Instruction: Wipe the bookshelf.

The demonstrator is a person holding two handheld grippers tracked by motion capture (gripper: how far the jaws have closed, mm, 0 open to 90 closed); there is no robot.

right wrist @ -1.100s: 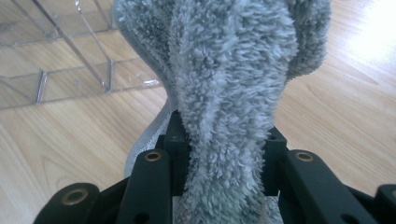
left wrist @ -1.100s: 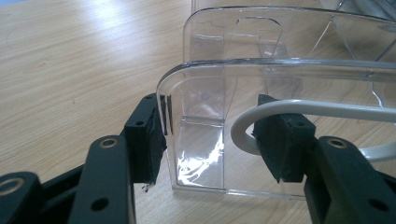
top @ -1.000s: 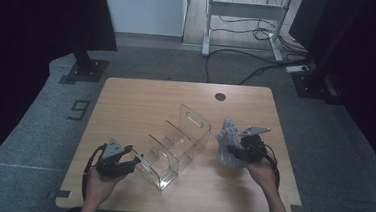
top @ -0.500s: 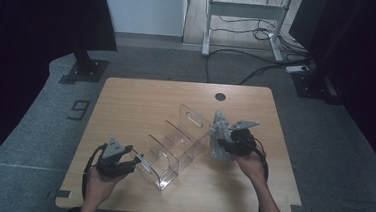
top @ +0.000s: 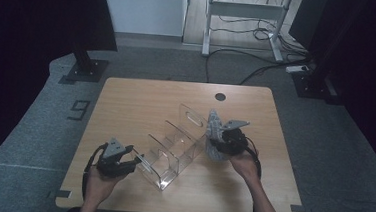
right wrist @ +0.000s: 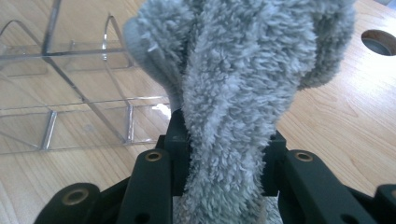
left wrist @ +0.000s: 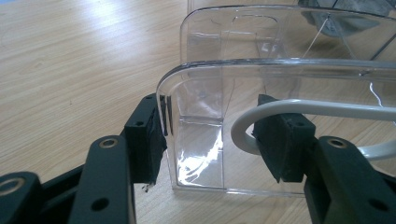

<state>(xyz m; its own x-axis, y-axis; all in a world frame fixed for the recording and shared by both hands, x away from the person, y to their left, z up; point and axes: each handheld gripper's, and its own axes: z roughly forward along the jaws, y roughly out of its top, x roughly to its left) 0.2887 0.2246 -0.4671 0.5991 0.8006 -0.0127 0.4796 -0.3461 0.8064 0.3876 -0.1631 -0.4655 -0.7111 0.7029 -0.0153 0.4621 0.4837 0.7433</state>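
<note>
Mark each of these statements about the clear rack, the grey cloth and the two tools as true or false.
1. The right tool grips a fluffy grey cloth. True.
2. The left tool holds a metal spoon. False: its pads sit on either side of the end wall of the clear plastic rack.
3. The rack lies on the floor. False: it stands on the wooden table.
4. The table has a round hole near its far edge. True.
5. The cloth is bright red. False: it is grey.
</note>
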